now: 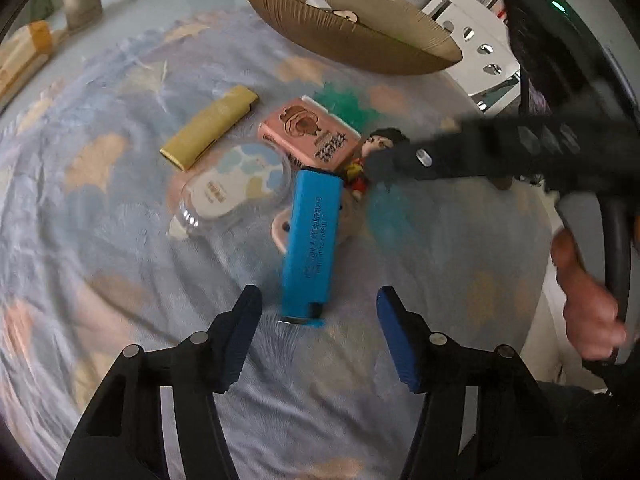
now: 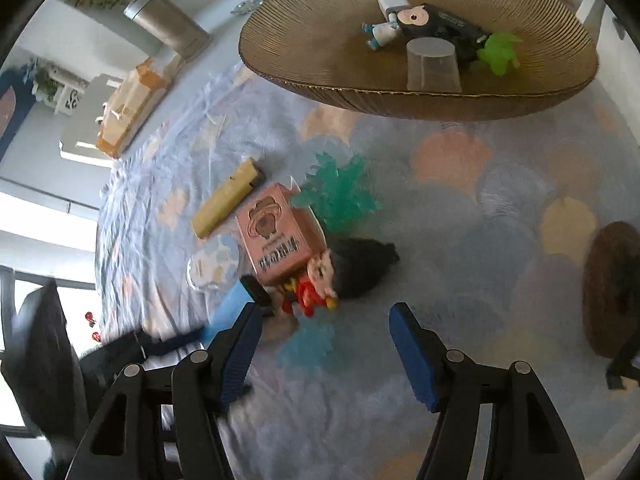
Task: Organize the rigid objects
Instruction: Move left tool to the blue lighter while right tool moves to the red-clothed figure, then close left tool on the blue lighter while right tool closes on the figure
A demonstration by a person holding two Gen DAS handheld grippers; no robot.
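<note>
A blue rectangular box (image 1: pixel 311 240) lies on the patterned cloth. Its near end sits between the fingers of my left gripper (image 1: pixel 320 312), which is open; the pads stand clear of it. My right gripper (image 2: pixel 326 314) is open just in front of a small doll (image 2: pixel 316 288) with black hair and a red dress. In the left wrist view it reaches in from the right over the doll (image 1: pixel 358 176). Around them lie a pink box (image 1: pixel 308 132), a yellow bar (image 1: pixel 208 128), a clear round container (image 1: pixel 236 184), a green spiky toy (image 2: pixel 340 196) and a teal one (image 2: pixel 308 344).
A brown ribbed bowl (image 2: pixel 400 104) at the back holds a clear cup, a white block, a small figure, a black box and a green toy. A brown round mat (image 2: pixel 616 288) lies at the right. A metal canister (image 2: pixel 168 24) and a carton (image 2: pixel 132 100) stand far left. A hand (image 1: pixel 584 308) holds the right gripper.
</note>
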